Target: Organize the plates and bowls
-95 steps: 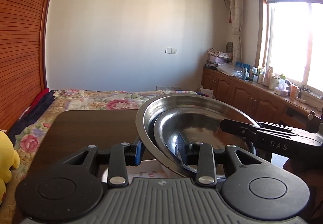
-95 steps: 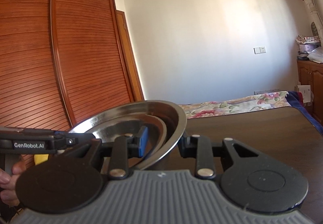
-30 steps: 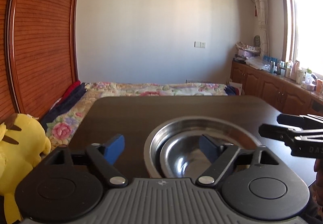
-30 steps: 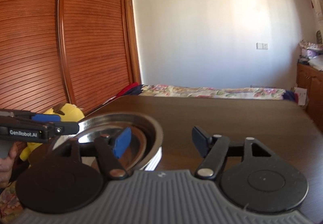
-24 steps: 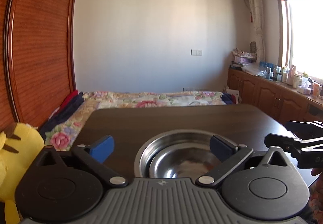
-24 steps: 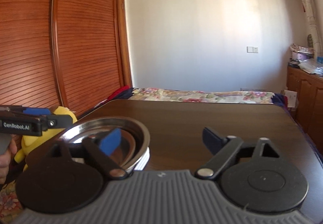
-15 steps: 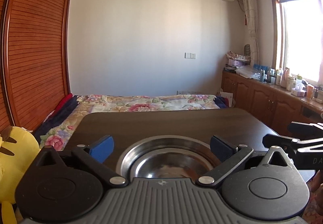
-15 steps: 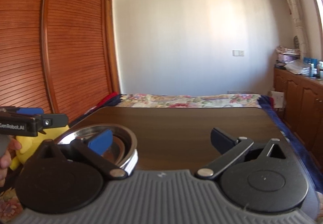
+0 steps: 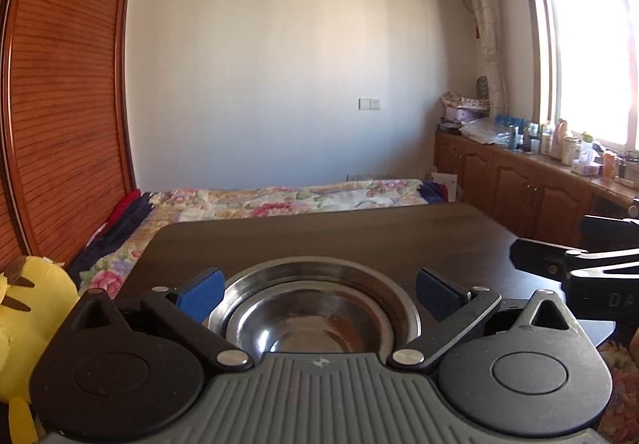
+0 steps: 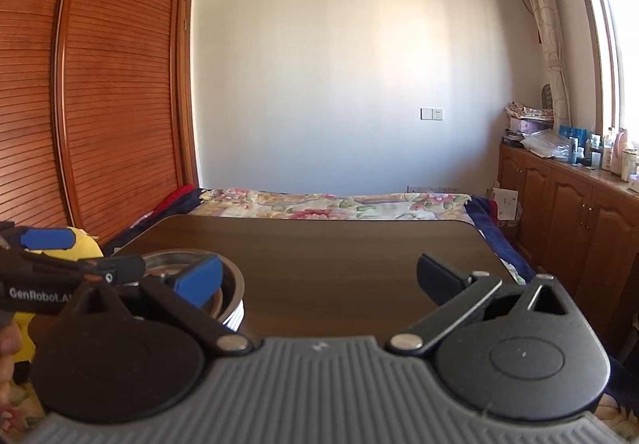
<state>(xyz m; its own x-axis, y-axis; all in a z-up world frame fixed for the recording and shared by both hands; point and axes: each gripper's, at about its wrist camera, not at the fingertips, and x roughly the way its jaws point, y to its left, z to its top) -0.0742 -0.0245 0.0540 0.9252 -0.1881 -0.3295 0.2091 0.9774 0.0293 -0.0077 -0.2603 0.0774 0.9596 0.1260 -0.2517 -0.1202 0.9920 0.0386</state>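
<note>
The table [image 9: 359, 236] runs dark and wide ahead of you, and the bowls [image 9: 315, 308] sit nested on its near edge, a smaller steel one inside a bigger steel one, rims level, mouths up. That's the relation to watch: from your left gripper [image 9: 319, 290] the bowls lie dead ahead at 12 o'clock, right between the jaws; from your right gripper [image 10: 323, 276] they lie off at 9 to 10 o'clock, just outside its left jaw. So your left hand is the nearer one, and I judge any next grab falls to it. The bowls are round, so no long axis to line up with.

Both sets of jaws have just swung apart and now stand spread as wide as they go. The left pads flank the rim without touching it; nothing sits between the right ones but bare table.

The left view gives you the full stack from above and the right gripper's side at 3 o'clock. The right view shows what the left can't: something white under the bowls [image 10: 223, 284], perhaps a plate, too small a sliver to be sure.
</note>
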